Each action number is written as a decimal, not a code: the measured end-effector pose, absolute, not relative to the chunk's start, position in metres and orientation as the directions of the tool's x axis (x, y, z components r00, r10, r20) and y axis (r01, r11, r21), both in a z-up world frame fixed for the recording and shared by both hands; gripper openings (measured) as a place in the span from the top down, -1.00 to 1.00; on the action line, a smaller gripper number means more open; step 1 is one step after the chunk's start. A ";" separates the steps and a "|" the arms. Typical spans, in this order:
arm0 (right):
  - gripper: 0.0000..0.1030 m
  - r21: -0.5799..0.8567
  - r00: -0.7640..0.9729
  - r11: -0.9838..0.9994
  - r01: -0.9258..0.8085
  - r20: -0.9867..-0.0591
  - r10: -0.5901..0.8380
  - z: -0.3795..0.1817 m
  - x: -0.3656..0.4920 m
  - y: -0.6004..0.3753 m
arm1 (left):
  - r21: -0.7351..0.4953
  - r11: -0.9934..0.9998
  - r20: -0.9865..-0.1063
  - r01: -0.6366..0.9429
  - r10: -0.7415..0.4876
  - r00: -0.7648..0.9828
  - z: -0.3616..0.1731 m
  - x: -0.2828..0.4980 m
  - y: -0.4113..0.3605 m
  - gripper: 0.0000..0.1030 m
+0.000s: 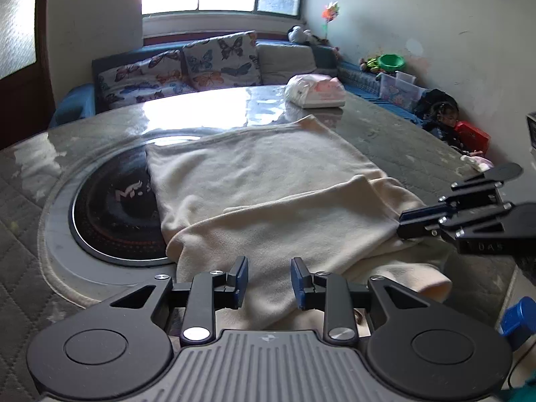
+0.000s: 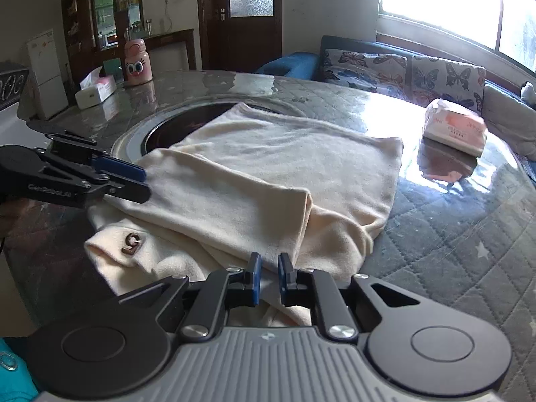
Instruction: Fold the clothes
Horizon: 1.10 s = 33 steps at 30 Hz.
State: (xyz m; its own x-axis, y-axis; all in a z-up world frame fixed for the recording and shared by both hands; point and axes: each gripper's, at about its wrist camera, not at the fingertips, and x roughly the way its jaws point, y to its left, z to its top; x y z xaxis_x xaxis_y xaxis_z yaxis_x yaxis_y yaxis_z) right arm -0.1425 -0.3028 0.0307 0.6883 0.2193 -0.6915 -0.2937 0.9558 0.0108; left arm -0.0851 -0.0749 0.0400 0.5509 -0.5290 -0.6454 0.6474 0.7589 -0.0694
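Cream knit garment [image 1: 268,181] lies flat on the table [image 1: 402,140], long axis running ahead of the left hand-held gripper [image 1: 269,279], whose jaws gape just over the near hem. The right hand-held gripper [image 2: 268,276], jaws narrowly apart and clamping nothing, hovers at the folded sleeve [image 2: 234,214]; open room lies beyond.

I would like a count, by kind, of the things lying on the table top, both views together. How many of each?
Cream garment: 1
Tissue packs: 2, one by the sofa, one near the bottle
Pink cartoon bottle: 1
Total: 4
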 end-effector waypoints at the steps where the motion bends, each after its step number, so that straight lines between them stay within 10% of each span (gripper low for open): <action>1: 0.73 0.004 0.690 0.955 -0.297 -0.690 0.218 0.034 -0.146 -0.304 | -0.060 0.748 -0.641 0.661 -0.536 0.549 0.043 -0.090 -0.072 0.38; 19: 0.13 -0.176 0.645 0.865 -0.469 -0.738 0.200 0.039 -0.205 -0.291 | 0.209 0.547 -0.630 0.811 -0.559 0.539 0.024 -0.152 -0.086 0.21; 27: 0.04 -0.220 0.655 0.819 -0.530 -0.720 0.230 0.030 -0.207 -0.275 | 0.182 0.563 -0.594 0.806 -0.590 0.547 0.026 -0.145 -0.087 0.78; 33: 0.05 -0.206 0.670 0.819 -0.536 -0.694 0.263 0.028 -0.193 -0.268 | 0.093 0.617 -0.563 0.781 -0.614 0.552 0.041 -0.120 -0.087 0.80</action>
